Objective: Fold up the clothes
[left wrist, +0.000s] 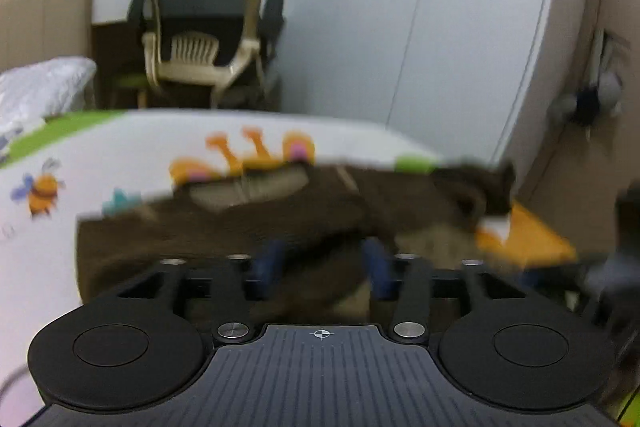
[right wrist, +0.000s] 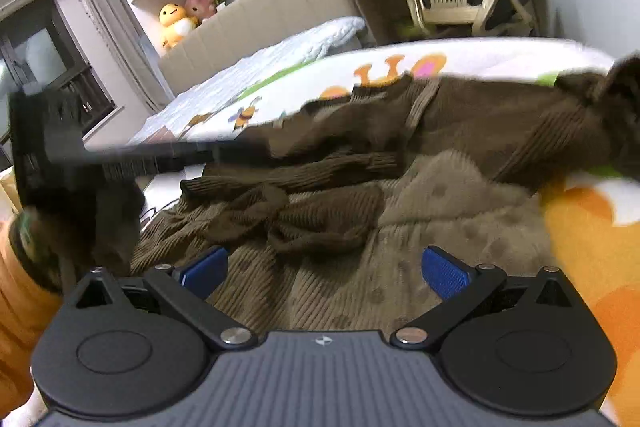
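A dark brown ribbed knit garment (right wrist: 460,123) lies crumpled on the bed, over a lighter tan dotted knit piece (right wrist: 420,227). My right gripper (right wrist: 324,269) is open and empty, its blue pads (right wrist: 444,273) spread just above the tan knit. In the blurred left wrist view the brown garment (left wrist: 248,227) hangs across the front, and my left gripper (left wrist: 322,267) has its blue pads (left wrist: 266,265) partly closed with a fold of brown cloth between them. The left gripper shows at the left edge of the right wrist view (right wrist: 60,155).
The bed has a white cartoon-print cover (right wrist: 360,67) with orange patches (right wrist: 592,227). A beige headboard (right wrist: 260,15) with plush toys (right wrist: 176,23), a white pillow (left wrist: 40,87), an office chair (left wrist: 204,19) and a white wardrobe (left wrist: 420,27) stand behind.
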The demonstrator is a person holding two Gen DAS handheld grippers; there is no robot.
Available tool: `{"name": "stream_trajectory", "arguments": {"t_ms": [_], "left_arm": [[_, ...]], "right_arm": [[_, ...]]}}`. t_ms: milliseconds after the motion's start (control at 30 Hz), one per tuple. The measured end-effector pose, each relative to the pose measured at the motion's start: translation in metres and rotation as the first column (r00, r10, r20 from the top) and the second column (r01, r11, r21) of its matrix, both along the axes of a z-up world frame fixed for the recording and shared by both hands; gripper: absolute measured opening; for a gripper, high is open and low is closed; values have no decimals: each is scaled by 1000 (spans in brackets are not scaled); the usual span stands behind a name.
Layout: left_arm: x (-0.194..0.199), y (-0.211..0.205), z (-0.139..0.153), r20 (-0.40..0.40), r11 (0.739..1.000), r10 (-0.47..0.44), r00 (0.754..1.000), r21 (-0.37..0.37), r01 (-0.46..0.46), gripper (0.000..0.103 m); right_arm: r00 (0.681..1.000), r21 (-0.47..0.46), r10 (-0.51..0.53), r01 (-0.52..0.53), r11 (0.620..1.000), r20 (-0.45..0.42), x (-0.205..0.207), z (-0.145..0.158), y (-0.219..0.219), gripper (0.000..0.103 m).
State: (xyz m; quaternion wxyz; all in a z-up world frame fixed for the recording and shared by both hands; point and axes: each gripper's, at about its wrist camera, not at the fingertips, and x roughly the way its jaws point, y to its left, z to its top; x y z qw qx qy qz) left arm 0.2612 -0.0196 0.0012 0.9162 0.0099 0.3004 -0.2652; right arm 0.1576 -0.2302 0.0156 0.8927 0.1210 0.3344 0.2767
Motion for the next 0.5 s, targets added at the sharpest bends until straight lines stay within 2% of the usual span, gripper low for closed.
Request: {"name": "stream_trajectory", "arguments": {"t_ms": [100,167,267,300,333,433,500], "left_arm": [[-1,3,-11,-15,999,34,999,3,-34,78],[0,10,-14,-26,998,57,998,-22,-58,82],[-3,18,-19,-26,993,104,994,-61,-106,94],[-6,22,-21,-23,990,122,992,-71,-123,94],[-7,26,-24,-26,987,140,990,-83,-141,94],[-8,37,-31,-53,974,171,984,-140,-177,94],[-9,42,-30,-50,966,180,982,-178,-186,96]], "right_arm": [[996,-55,-27,32,998,86,1,19,1,103],[991,-95,-43,55,994,125,12,30,6,98],[989,-157,-53,75,985,140,39,39,15,70],[987,-190,-73,100,977,141,49,41,16,54],[983,-222,-104,137,965,153,55,44,14,50],[943,-226,-255,302,926,214,59,57,-18,50],[892,-249,-356,425,870,277,53,65,-45,55]]}}
